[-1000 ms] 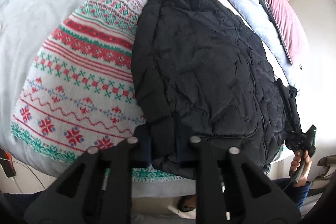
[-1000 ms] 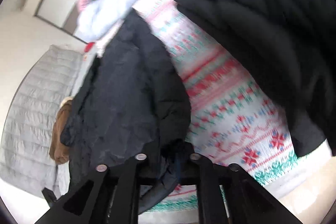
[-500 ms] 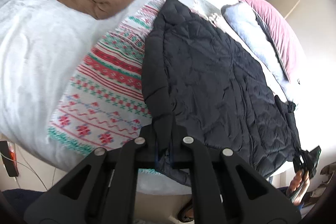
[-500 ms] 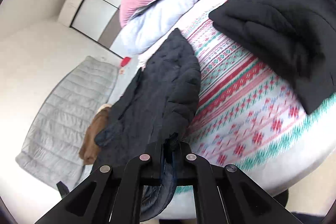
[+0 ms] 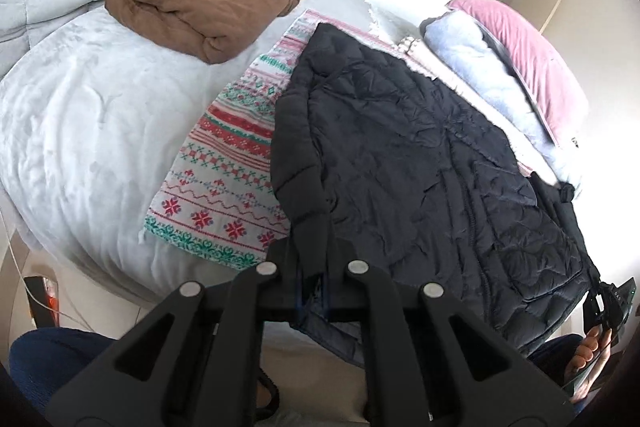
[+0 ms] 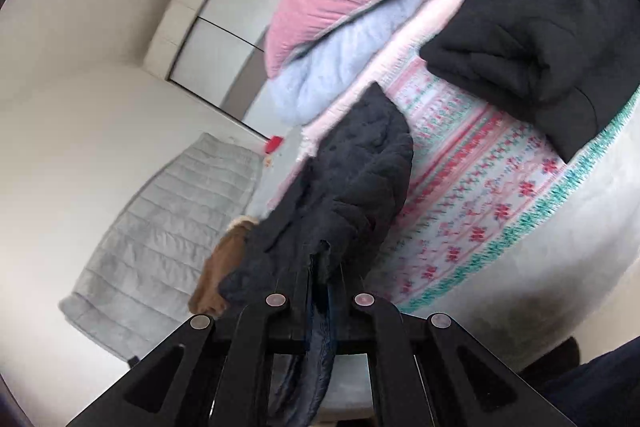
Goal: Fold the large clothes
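Both grippers are clamped on the black jacket [image 5: 420,163] rn. Left gripper [image 5: 313,277] is nearly closed, pinching the hem/cuff edge at the near left corner, fabric bunched right btw its fingers. Right gripper [image 6: 320,287] is pinched tight on the other near corner, w/ the jacket [image 6: 344,195] stretching away from it toward the far end of the bed [image 5: 80,115]. Jacket is spread over a red/green patterned blanket [image 5: 224,179], near edge lifted off the bed. Brown folded garment [image 5: 200,7] sits far left, pink pillow [image 5: 532,59] far right, another black garment [image 6: 540,39] on the right in the right view.
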`<state>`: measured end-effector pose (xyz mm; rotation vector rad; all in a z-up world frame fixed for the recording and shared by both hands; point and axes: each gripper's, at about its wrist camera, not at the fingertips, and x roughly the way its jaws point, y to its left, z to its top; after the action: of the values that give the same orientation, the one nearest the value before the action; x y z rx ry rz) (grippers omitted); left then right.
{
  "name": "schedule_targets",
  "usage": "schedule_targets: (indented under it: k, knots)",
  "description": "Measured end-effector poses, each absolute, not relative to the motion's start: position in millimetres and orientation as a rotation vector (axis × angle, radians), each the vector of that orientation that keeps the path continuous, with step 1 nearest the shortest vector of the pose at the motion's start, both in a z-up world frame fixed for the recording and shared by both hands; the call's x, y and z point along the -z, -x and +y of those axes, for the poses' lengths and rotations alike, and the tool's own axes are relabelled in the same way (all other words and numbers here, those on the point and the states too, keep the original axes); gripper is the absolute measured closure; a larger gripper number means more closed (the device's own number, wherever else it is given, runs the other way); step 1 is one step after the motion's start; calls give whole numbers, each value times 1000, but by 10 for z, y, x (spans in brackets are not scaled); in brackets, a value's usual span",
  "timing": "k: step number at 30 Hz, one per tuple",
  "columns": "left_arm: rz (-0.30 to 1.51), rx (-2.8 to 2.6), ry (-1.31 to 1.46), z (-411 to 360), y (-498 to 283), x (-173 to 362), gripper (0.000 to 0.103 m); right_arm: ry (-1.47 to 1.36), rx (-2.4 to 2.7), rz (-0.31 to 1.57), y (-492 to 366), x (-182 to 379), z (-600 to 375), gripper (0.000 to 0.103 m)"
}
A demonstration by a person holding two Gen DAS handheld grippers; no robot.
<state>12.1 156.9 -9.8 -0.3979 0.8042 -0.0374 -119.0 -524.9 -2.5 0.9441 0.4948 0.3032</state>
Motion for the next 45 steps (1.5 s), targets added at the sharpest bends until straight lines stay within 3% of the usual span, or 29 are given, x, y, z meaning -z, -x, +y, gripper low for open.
schedule_targets:
  k: [7,12,27,38,45]
  knots:
    - [725,63,451,1665,-84,-310,96,-918,-379,406,1260,-387,-5211,99]
    - [745,80,471,1661,-242,-321,96,-921,-344,478,1067,-279,-5096,99]
    - [722,75,521,1732,-727,-637,96,-1019,-322,375,500,-605,-5209,99]
    - [729,-12,435,1533,-1993,-1036,96,-1038,-233,384,-723,-901,-5363,100]
    - [794,-141,457,1349,-3294,-825,96,-1041,-102,416,-1959,-896,-5390,100]
